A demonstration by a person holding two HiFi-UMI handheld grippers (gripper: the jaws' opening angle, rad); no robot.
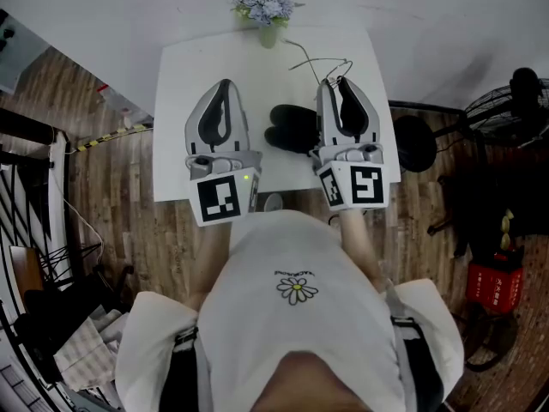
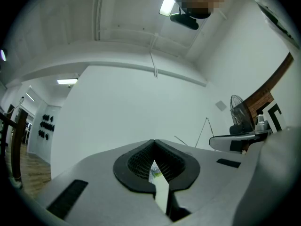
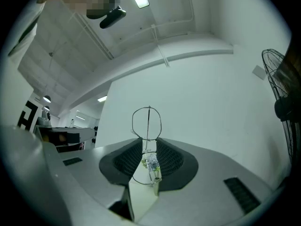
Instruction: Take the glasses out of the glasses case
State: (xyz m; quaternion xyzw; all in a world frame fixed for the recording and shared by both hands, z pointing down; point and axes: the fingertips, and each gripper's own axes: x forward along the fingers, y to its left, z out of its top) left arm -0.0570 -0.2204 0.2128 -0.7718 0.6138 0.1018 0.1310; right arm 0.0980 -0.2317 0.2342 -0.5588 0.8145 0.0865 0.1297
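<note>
The right gripper has its jaws drawn narrow onto the glasses, a thin wire frame. The frame stands up between the pads, with its lens loops past the tips against the wall. In the head view the wires reach beyond the tips over the far right part of the table, so the glasses are out of the case and clear of it.

The left gripper has its jaws closed tip to tip with nothing between them. Only a thin slit shows behind the tips.

The black case lies open on the table between the two grippers. It is just beside the right gripper and partly under its flank, and it is a little apart from the left one.

The left gripper sits over the left half of the table, with bare top to its left and ahead of it. The right gripper is near the right edge, with little table on its outer side. Both marker cubes hang at the near edge, close to the person's body.

The far edge meets the wall, and a vase of flowers stands there between the lines of the two grippers. A fan and dark gear stand on the floor beyond the right edge, well apart from the table.
</note>
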